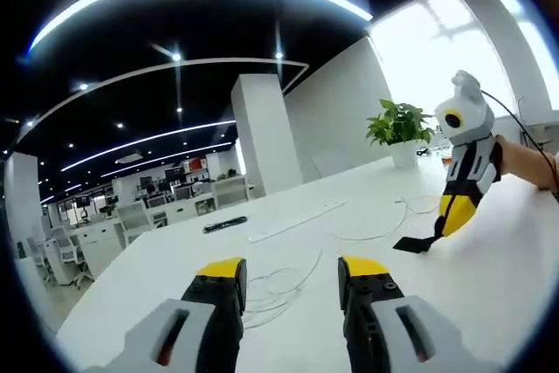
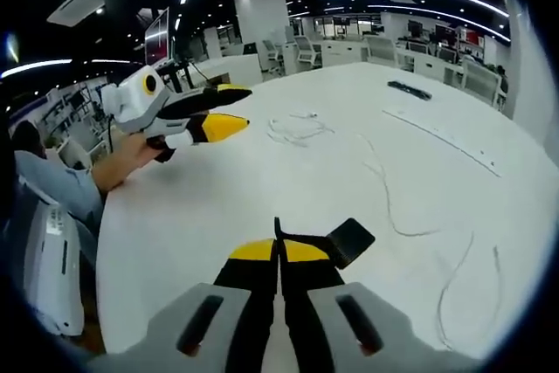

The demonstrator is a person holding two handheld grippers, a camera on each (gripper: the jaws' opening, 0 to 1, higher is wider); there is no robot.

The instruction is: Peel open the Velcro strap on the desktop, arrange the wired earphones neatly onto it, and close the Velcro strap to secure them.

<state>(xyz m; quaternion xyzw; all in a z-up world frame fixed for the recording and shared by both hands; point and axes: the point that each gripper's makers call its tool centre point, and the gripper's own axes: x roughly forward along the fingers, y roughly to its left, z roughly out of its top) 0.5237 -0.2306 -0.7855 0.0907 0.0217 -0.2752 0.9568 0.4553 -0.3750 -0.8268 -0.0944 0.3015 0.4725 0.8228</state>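
Open-plan office, long white desk (image 2: 175, 216). Right gripper (image 2: 279, 255) pinching black Velcro strap (image 2: 349, 240) mid-desk; left gripper (image 1: 288, 272) spread over thin, limp earphones (image 1: 279, 290). Best gathered in loops, probably.

Smooth matt white desktop (image 2: 218, 207); matt black Velcro strap (image 2: 348, 240); thin white earphones (image 2: 297, 128).

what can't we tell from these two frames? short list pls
- Velcro strap: the right gripper is shut on one end, which its jaws cover in the right gripper view; whether the strap is peeled open is too small to tell.
- Wired earphones: the left gripper crosses part of the cable in the left gripper view; the earbuds are too small to make out.
- Dark flat item farther along the table: too small to identify.
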